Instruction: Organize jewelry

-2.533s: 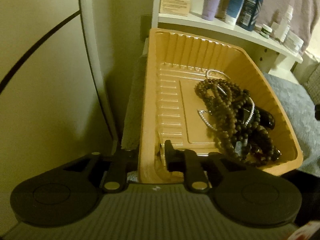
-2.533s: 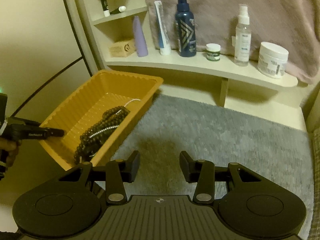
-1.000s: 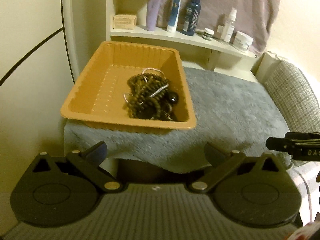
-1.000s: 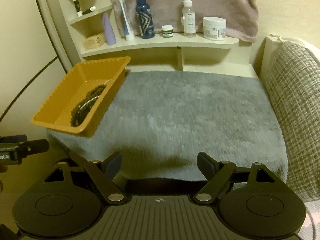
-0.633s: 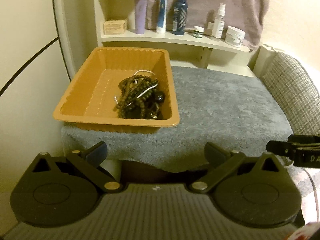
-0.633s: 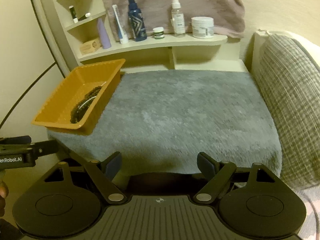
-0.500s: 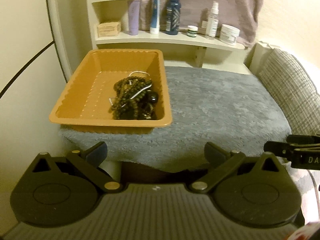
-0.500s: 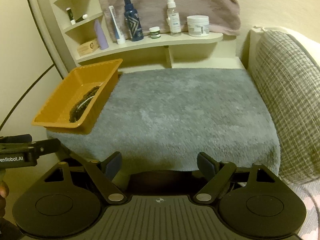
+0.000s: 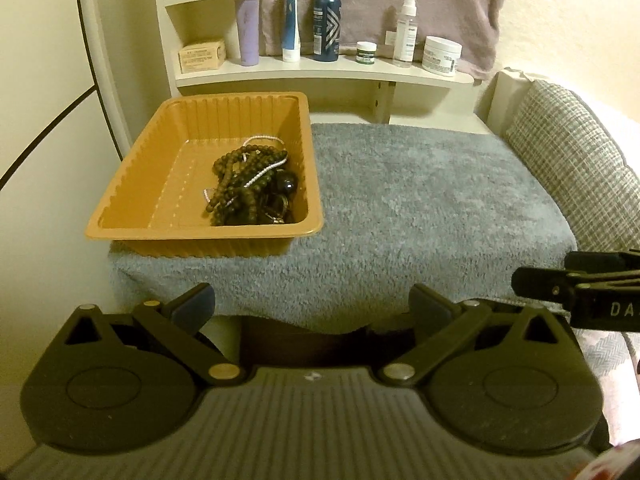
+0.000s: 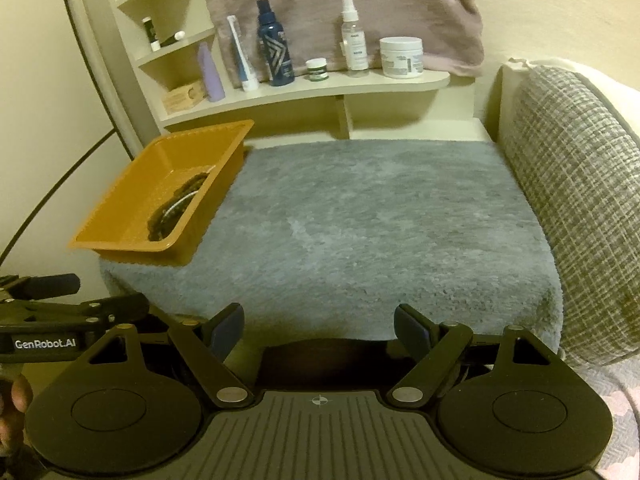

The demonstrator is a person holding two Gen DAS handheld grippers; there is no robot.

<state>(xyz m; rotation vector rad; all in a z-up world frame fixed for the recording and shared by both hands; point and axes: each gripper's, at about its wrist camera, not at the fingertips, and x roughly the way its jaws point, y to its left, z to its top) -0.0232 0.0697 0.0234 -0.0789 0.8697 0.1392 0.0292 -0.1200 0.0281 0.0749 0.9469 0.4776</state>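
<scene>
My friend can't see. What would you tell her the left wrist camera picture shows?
An orange tray holding tangled bead necklaces sits on a grey towel. The open left gripper is empty, in front. Bottles stand on a shelf behind.

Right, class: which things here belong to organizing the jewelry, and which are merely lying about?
Job:
- orange tray
- bead necklaces
- left gripper, open
- right gripper, open

Lying about:
- shelf bottles
- white jar
- small box
- cushion

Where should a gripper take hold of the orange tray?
Probably the near long rim of the orange tray, coming from the front with one finger over the lip: that flat edge overhangs the grey towel, and the beads lie inside near the right wall.
</scene>
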